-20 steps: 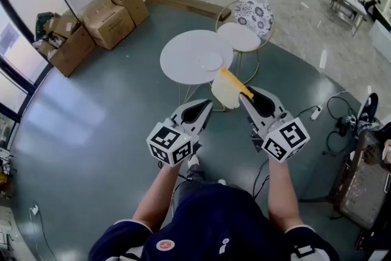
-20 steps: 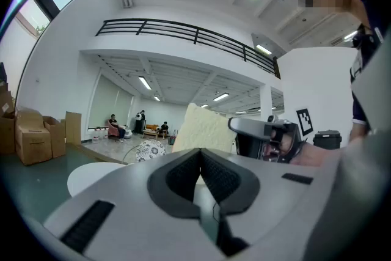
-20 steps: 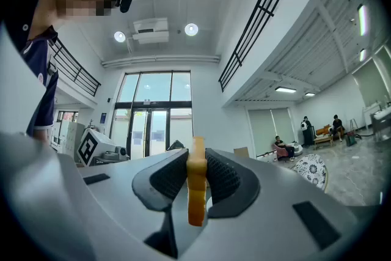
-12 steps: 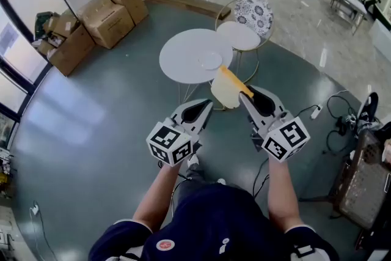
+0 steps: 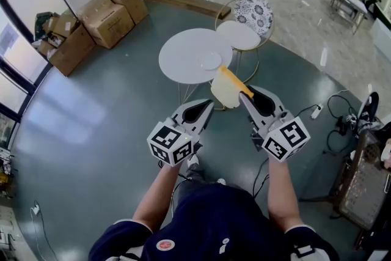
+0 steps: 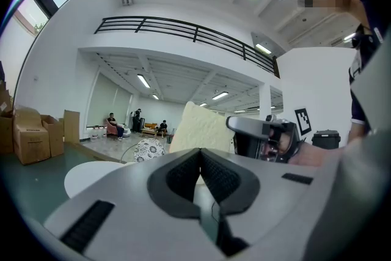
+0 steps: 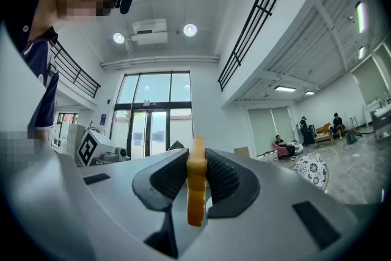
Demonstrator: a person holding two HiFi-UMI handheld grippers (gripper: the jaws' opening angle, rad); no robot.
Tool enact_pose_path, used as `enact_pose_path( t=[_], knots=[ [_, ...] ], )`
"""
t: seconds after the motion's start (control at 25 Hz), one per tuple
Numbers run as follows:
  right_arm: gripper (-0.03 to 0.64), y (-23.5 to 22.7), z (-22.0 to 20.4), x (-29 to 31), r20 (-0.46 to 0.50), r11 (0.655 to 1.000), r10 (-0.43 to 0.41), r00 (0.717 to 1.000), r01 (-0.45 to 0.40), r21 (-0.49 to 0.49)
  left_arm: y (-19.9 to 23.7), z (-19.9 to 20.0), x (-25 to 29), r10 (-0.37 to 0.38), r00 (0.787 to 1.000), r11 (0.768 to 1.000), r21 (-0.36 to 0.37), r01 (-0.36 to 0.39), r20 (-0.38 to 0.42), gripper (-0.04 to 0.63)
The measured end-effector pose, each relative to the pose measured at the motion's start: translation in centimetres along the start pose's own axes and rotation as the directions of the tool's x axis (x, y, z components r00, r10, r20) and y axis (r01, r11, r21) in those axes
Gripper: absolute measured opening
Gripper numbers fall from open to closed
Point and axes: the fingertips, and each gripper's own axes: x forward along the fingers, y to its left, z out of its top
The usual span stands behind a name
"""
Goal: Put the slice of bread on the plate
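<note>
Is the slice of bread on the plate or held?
Held: jaws of the right gripper clamp the slice of bread; the plate lies bare.

The 2 forearms (image 5: pixel 160 192) are pointing forward; the left gripper (image 5: pixel 204 109) is pressing its jaws together, apparently empty; the right gripper (image 5: pixel 246 98) is clamping the slice of bread (image 5: pixel 226 88).

Head view: from above, behind, steeply down onto left gripper (image 5: pixel 206 106) and right gripper (image 5: pixel 245 96). Gripper views: close, level along own jaws. Shared by all: slice of bread (image 5: pixel 225 91) at right gripper's tip.
</note>
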Motion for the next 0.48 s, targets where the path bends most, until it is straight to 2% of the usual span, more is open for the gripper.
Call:
enact_pose_path(
  t=[0.48],
  knots=[
    [0.087, -1.02, -0.52, 0.07, -0.014, 1.000, 0.012, 1.000, -0.011, 0.024, 0.51, -0.23, 0.95, 0.014, 1.000, 1.000, -0.018, -0.014, -0.013, 0.006]
  ],
)
